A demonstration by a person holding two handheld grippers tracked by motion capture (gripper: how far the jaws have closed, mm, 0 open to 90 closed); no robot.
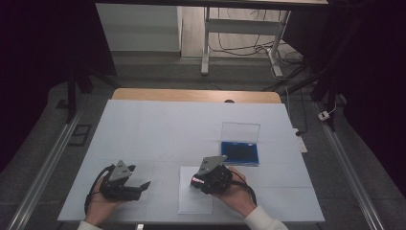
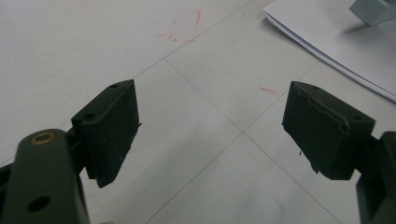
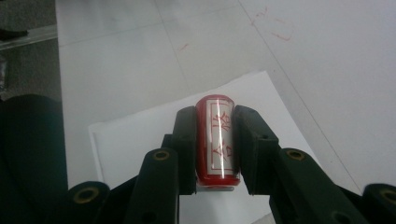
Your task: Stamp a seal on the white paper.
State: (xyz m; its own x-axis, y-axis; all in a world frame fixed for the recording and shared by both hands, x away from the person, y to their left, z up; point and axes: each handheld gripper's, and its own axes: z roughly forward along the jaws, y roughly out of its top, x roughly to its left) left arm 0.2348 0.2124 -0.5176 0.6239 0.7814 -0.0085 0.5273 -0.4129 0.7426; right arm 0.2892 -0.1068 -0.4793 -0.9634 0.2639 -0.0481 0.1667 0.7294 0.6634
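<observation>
A table [image 1: 143, 124] covered in white sheeting, with a strip of bare wood [image 1: 191, 95] showing along its far edge. Faint seam lines and small red marks [image 2: 184, 28] cross the covering. A sheet of white paper [image 1: 191, 203] lies near the front edge, centre-right. Farther back on the right sits a blue tray [image 1: 240, 152], possibly an ink pad, with its clear lid [image 1: 241, 132] raised behind it.

Red characters, read as 合格, are printed inside a red frame on the white label of the red stamp [image 3: 218, 140], seen at the centre of the right gripper view. Faint red marks on the table [image 2: 184, 28] cannot be read.
</observation>
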